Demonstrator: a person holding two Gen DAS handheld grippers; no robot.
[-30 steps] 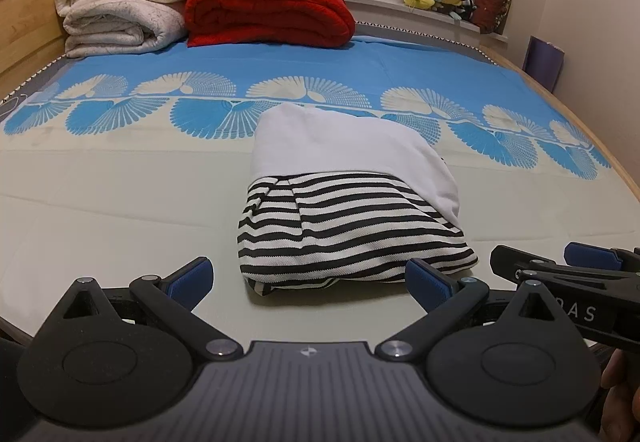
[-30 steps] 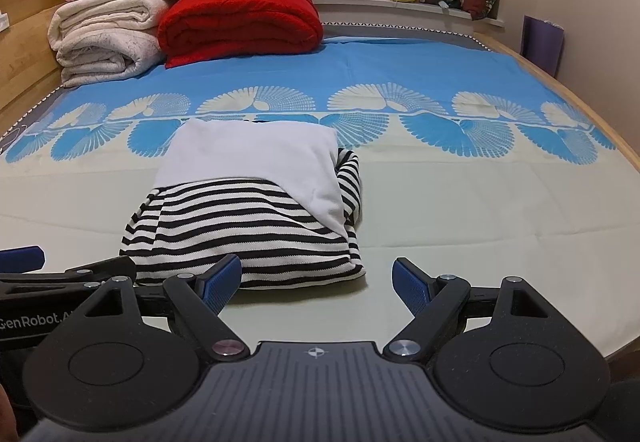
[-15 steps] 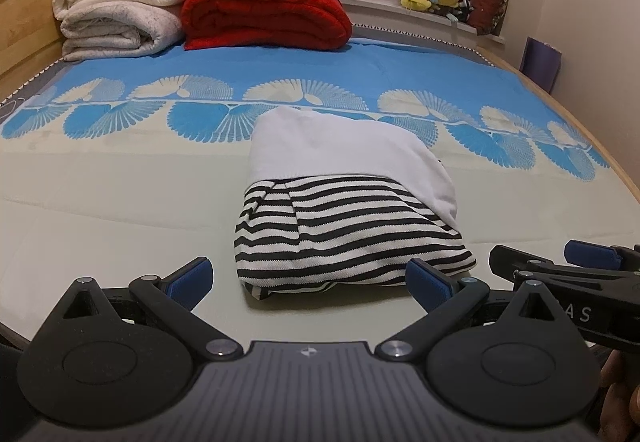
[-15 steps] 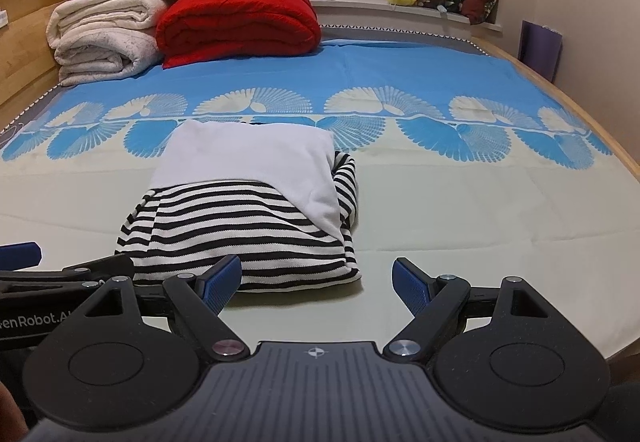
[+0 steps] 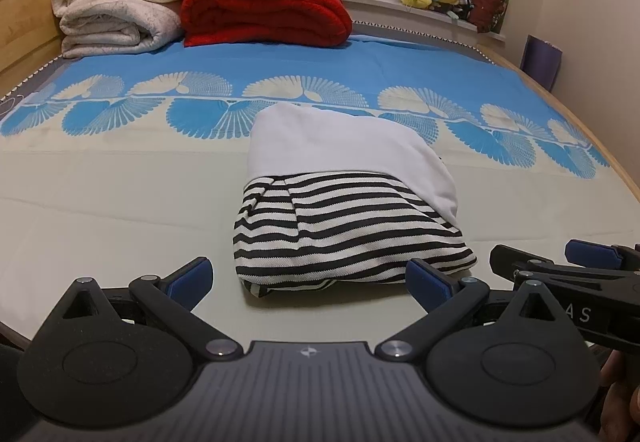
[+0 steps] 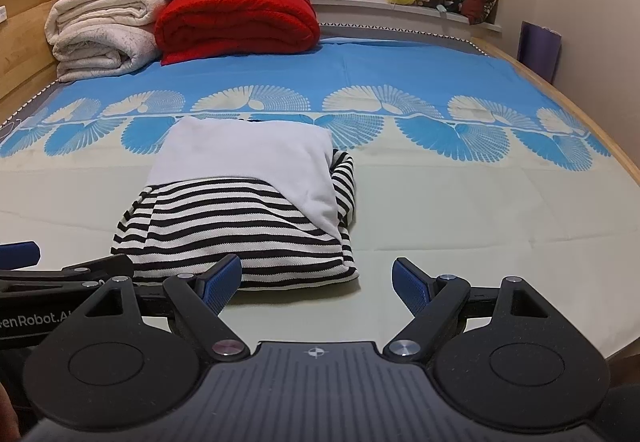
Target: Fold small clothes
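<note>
both sets of fingers spread wide, nothing between them. left gripper (image 5: 308,278) hangs low over the near edge of the bed (image 5: 100,202), right gripper (image 6: 316,282) just beside it, level with it. dead ahead of the left one lies the folded top (image 5: 344,210), striped half toward us, white half beyond, resting flat on the pale part of the sheet. from the right gripper's view the bundle (image 6: 240,210) sits ahead and off to its left. it runs a bit longer away from us than across. neither gripper touches it. my read: the left gripper is squarer to it and looks nearer, so any next pinch falls to it first.
</note>
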